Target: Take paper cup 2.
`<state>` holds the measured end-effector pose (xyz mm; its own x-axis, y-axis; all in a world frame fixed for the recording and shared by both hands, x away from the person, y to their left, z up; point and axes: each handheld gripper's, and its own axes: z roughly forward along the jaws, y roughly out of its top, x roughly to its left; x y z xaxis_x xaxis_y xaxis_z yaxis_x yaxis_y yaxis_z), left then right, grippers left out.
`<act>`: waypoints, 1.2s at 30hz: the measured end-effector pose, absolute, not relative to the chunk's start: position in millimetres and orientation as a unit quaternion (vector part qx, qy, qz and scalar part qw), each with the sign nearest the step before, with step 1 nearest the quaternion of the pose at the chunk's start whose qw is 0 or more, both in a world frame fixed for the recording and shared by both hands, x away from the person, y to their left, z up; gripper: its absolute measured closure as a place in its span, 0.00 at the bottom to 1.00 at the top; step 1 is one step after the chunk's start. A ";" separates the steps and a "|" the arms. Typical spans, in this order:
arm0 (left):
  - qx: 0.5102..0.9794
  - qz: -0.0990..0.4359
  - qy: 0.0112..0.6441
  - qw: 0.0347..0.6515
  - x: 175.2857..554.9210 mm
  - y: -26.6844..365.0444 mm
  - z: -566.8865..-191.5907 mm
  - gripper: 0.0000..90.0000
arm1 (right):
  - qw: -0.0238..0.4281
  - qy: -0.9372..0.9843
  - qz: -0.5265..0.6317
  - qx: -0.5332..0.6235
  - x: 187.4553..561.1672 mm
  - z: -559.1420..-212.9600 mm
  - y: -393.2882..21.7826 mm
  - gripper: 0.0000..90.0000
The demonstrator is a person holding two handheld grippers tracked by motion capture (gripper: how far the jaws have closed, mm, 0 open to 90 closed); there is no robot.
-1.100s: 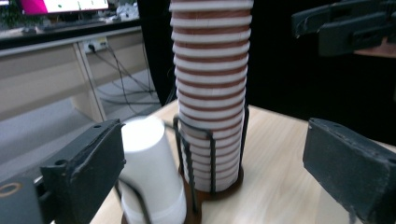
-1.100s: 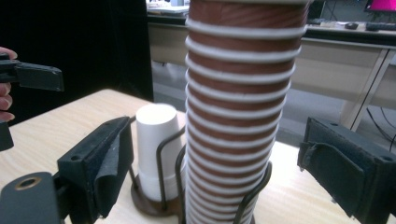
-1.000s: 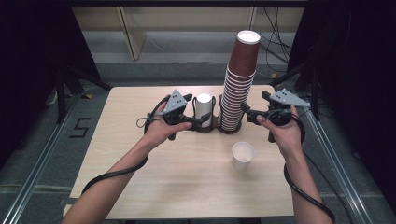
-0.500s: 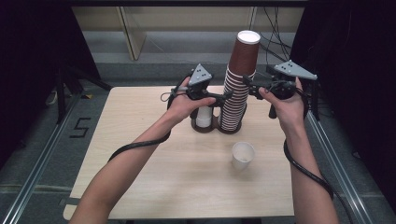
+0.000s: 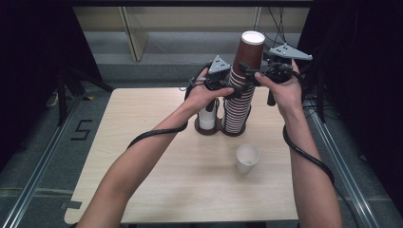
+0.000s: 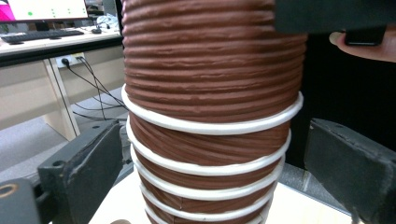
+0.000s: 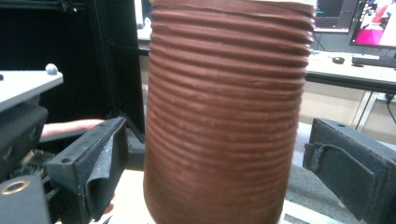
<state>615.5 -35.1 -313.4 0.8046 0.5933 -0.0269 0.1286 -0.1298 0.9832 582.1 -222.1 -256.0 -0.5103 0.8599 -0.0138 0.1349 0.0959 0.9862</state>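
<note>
Now both my grippers, left [image 5: 234, 81] and right [image 5: 246, 72], straddle the upright cup stack [image 5: 241, 90], jaws spread, right one higher.

Cup stack [image 5: 240, 95]: brown paper, ribbed/corrugated sleeve, matt, slightly rough; rolled rims white, smooth. Top cup [image 5: 250, 50]: same ribbed brown paper, white inside. Loose cup [image 5: 247, 158]: plain white paper, smooth, matt. Counter [image 5: 157, 156]: light wood-look laminate, fine grain, low sheen. Left tool [image 5: 228, 88]: black matt plastic body, jaw pads dark, rubbery/foam w/ fine texture. Right tool [image 5: 248, 72]: same black plastic, pads fabric-like, frayed at edge; grey top plate smooth, matt.
</note>
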 end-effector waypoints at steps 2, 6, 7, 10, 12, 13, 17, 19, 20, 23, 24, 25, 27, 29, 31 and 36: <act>0.726 0.186 0.251 0.613 617.6 -37.0 -313.3 0.05 | 0.315 0.667 0.561 0.377 585.7 -255.6 -219.5 0.08; 0.725 0.184 0.255 0.613 621.8 -39.5 -312.9 0.05 | 0.308 0.669 0.559 0.382 593.1 -255.4 -215.0 0.08; 0.725 0.183 0.256 0.612 622.4 -39.8 -312.8 0.05 | 0.311 0.668 0.560 0.378 595.6 -255.4 -214.1 0.08; 0.724 0.181 0.256 0.614 623.5 -41.7 -312.5 0.05 | 0.310 0.670 0.557 0.381 599.0 -255.0 -210.8 0.08; 0.724 0.184 0.257 0.613 623.2 -43.0 -312.2 0.06 | 0.313 0.667 0.558 0.382 601.6 -255.0 -210.2 0.10; 0.725 0.184 0.258 0.612 623.4 -43.3 -312.1 0.06 | 0.313 0.666 0.559 0.383 602.3 -255.2 -210.1 0.12; 0.723 0.180 0.259 0.615 624.1 -43.1 -312.5 0.06 | 0.314 0.659 0.563 0.389 604.0 -255.6 -210.9 0.15; 0.723 0.180 0.259 0.614 624.3 -43.0 -312.3 0.06 | 0.316 0.659 0.563 0.385 603.4 -255.6 -210.8 0.16; 0.723 0.180 0.259 0.614 624.3 -43.2 -312.2 0.06 | 0.315 0.659 0.564 0.386 603.4 -255.5 -210.8 0.16; 0.723 0.181 0.260 0.614 624.2 -43.4 -312.1 0.06 | 0.317 0.655 0.565 0.388 603.1 -255.0 -210.6 0.17; 0.723 0.181 0.260 0.614 624.1 -43.5 -312.1 0.06 | 0.316 0.655 0.566 0.389 602.8 -254.3 -210.8 0.17; 0.723 0.181 0.259 0.614 624.1 -43.5 -312.1 0.06 | 0.319 0.653 0.567 0.387 603.2 -253.9 -211.3 0.17; 0.723 0.181 0.260 0.614 624.1 -43.6 -312.1 0.06 | 0.319 0.644 0.576 0.388 602.7 -251.6 -212.1 0.18; 0.724 0.182 0.259 0.613 624.1 -43.8 -311.7 0.06 | 0.318 0.638 0.583 0.389 601.8 -248.1 -212.8 0.18; 0.725 0.184 0.257 0.612 624.1 -44.0 -311.2 0.06 | 0.323 0.635 0.585 0.387 601.5 -245.0 -213.0 0.18; 0.726 0.187 0.256 0.610 623.8 -44.1 -310.1 0.06 | 0.328 0.624 0.595 0.386 599.9 -236.7 -214.5 0.18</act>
